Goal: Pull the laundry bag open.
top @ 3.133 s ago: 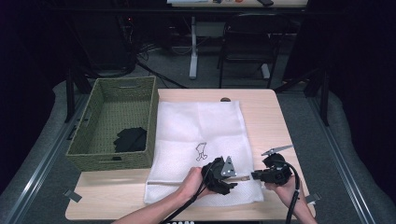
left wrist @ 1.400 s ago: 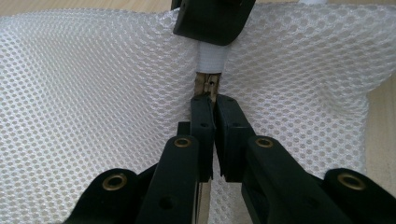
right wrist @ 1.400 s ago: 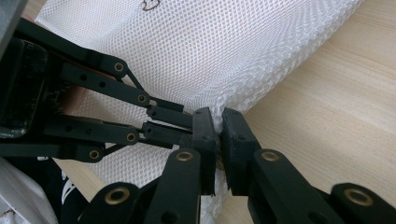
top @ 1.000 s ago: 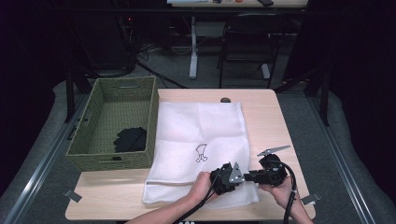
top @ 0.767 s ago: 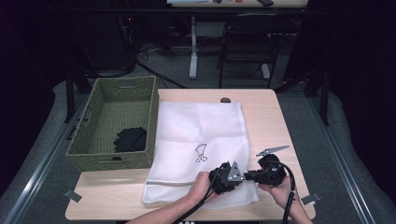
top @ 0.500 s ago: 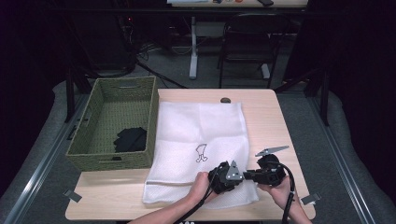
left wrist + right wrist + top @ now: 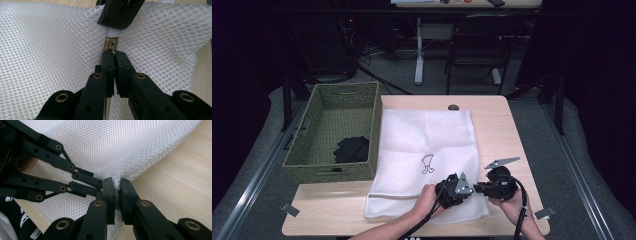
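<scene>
Both grippers are in tight at the near right corner of the white mesh bag, down around five o'clock on the wooden table. The left gripper has its jaws pinched together on the bag's edge, and in the left gripper view the tips meet right at a small brass zipper pull, mesh bunched up on either side. The right gripper comes in from the three o'clock side, nose to nose with the left; in the right gripper view its jaws are clamped on a fold of the mesh, having just closed down, with the left gripper's black linkage touching in at nine o'clock. The bag lies flat across the middle of the table, a little black figure printed near its centre. Over at nine o'clock sits the green woven basket, just beside the bag, with a black cloth lying inside it. A small dark knob sits at twelve o'clock on the table's far edge.
</scene>
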